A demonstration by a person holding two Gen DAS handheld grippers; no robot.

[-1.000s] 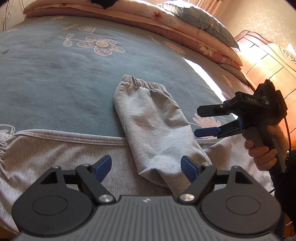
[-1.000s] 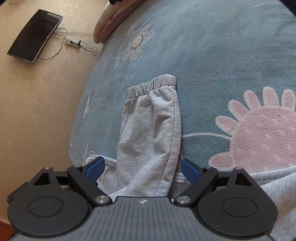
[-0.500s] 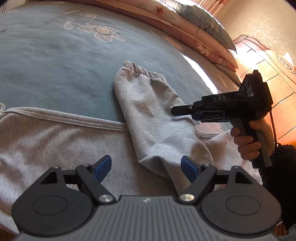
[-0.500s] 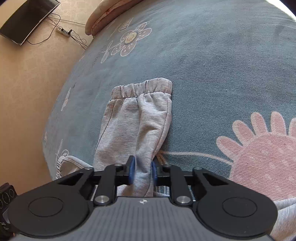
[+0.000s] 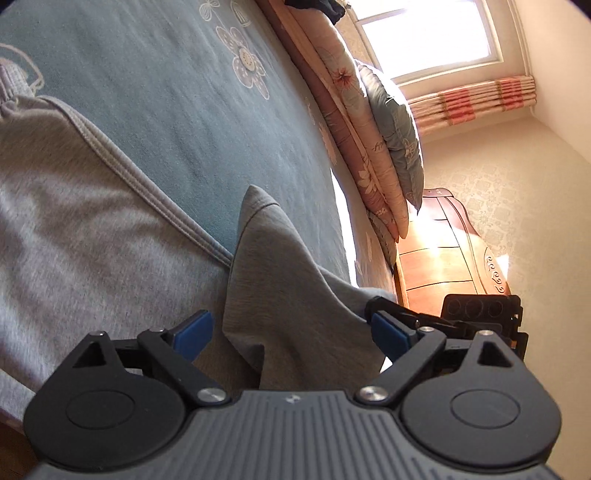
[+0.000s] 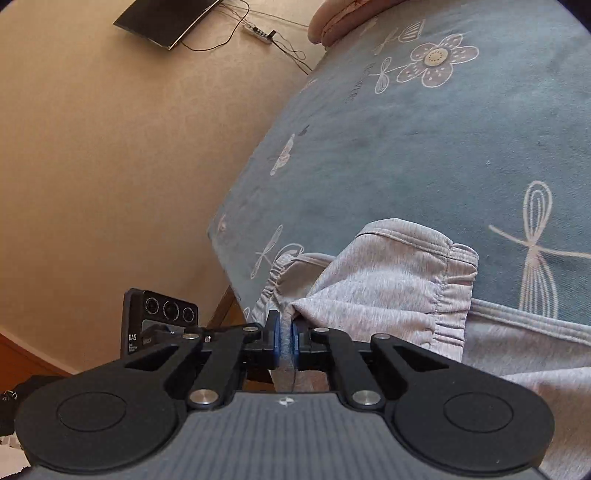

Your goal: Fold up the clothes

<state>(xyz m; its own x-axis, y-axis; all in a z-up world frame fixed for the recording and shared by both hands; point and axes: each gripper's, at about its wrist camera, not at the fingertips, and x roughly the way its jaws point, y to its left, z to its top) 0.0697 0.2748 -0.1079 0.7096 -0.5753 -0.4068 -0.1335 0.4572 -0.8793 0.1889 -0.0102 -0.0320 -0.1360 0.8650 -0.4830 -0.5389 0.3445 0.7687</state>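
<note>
A grey sweatshirt (image 5: 74, 229) lies spread on the teal bed cover (image 5: 166, 92). My right gripper (image 6: 283, 341) is shut on the sweatshirt's sleeve (image 6: 384, 288) and holds it raised, folded back over the body, with the gathered cuff (image 6: 452, 291) drooping to the right. In the left wrist view the lifted sleeve (image 5: 273, 280) stands as a peak between the fingers of my left gripper (image 5: 290, 332), which is open; whether the pads touch the cloth is unclear. Each gripper shows beside the other: the right gripper's body (image 5: 480, 310), the left gripper's body (image 6: 162, 317).
Folded quilts and a pillow (image 5: 369, 110) are stacked along the far side of the bed, beside a wooden headboard (image 5: 443, 258) and a bright window (image 5: 424, 33). The bed's edge (image 6: 225, 236) drops to a beige floor with a dark screen (image 6: 166, 14) and a power strip (image 6: 258, 33).
The right gripper shut on the sleeve, then lifted it and carried it back over the sweatshirt's body. The left gripper stayed open, turned, and now has the raised sleeve between its fingers.
</note>
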